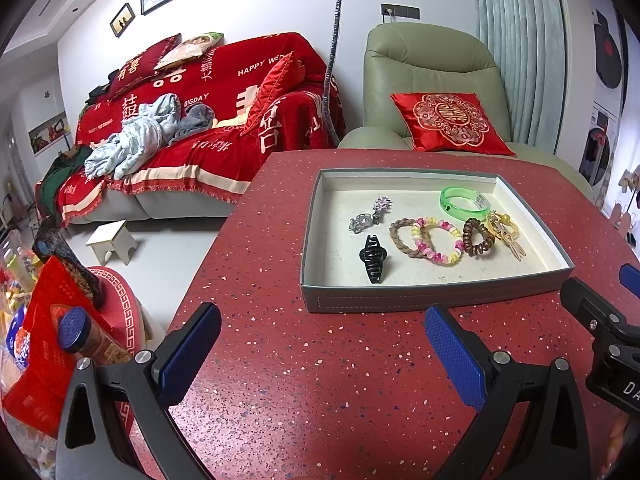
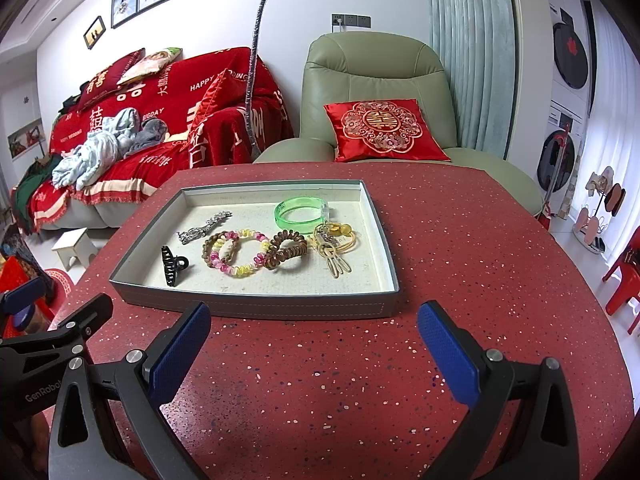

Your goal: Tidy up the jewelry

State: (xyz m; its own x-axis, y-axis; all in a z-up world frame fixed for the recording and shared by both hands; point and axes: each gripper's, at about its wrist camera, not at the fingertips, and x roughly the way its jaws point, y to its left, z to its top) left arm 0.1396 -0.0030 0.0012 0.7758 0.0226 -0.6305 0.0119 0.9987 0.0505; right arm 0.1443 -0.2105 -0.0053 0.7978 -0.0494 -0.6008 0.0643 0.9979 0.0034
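A grey tray (image 1: pixel 420 300) (image 2: pixel 256 306) with a cream lining sits on the red speckled table (image 1: pixel 320 380) (image 2: pixel 320 368). Inside lie a black claw clip (image 1: pixel 374 258) (image 2: pixel 173 265), a silver rhinestone clip (image 1: pixel 370 214) (image 2: pixel 204 227), a brown braided band (image 1: pixel 402 236), a pink-and-yellow bead bracelet (image 1: pixel 438 240) (image 2: pixel 240 253), a brown coil tie (image 1: pixel 478 237) (image 2: pixel 288 250), a green bangle (image 1: pixel 464 203) (image 2: pixel 301 214) and a gold piece (image 1: pixel 505 230) (image 2: pixel 335 242). My left gripper (image 1: pixel 322 350) and right gripper (image 2: pixel 314 346) hover open in front of the tray, holding nothing.
Beyond the table stand a green armchair (image 1: pixel 432 68) (image 2: pixel 376 76) with a red cushion (image 1: pixel 450 120) and a sofa under a red blanket (image 1: pixel 224 120) (image 2: pixel 168 120). A red bag and jars (image 1: pixel 60 344) sit left of the table. A red chair (image 2: pixel 624 280) stands at the right.
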